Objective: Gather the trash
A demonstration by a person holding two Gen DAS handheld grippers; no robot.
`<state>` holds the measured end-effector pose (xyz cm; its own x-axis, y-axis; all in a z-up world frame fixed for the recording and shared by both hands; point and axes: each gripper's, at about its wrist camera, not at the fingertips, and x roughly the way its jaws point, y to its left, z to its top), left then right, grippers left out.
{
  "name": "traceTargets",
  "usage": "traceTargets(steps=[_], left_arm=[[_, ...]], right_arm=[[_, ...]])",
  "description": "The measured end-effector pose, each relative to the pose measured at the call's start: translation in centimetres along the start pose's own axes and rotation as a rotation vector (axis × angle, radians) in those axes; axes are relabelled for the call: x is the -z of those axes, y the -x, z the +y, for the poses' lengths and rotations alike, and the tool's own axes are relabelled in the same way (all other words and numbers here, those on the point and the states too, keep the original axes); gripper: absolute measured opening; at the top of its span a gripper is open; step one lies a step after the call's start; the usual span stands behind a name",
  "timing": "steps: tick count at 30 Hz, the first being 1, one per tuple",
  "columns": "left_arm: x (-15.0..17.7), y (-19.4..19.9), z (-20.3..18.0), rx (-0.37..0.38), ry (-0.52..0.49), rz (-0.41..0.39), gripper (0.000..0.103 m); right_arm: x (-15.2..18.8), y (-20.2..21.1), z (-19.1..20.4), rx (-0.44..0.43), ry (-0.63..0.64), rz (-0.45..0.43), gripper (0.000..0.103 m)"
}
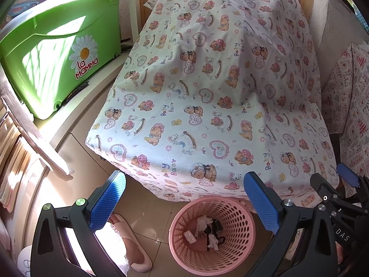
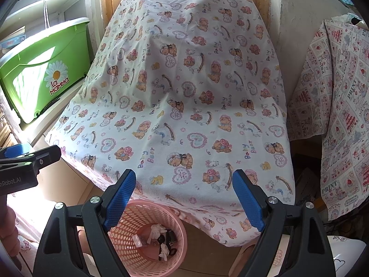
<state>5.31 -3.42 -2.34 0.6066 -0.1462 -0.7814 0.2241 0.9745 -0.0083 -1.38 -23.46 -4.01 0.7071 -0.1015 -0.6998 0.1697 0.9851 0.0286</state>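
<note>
Left wrist: round perforated pink basket (plastic) — crumpled scraps inside.

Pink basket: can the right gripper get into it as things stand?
Probably yes. The right gripper is open and empty, the basket sits below it with its mouth uncovered; only the cloth overhangs the far rim.

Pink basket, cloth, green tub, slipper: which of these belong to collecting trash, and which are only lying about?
For the job:
- pink basket
- scraps of trash inside it
- left tool and right tool, both open and empty

Lying about:
- bear-print cloth
- green tub
- slipper
</note>
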Motion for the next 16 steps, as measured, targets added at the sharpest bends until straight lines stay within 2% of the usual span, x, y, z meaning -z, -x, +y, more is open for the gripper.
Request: traceTargets(steps=[16], left_arm=[[0.16, 0.10, -0.52, 0.007, -0.017, 0.001, 0.101]], right_arm=[[-0.30, -0.25, 0.10, 0.013, -0.019, 0.010, 0.087]])
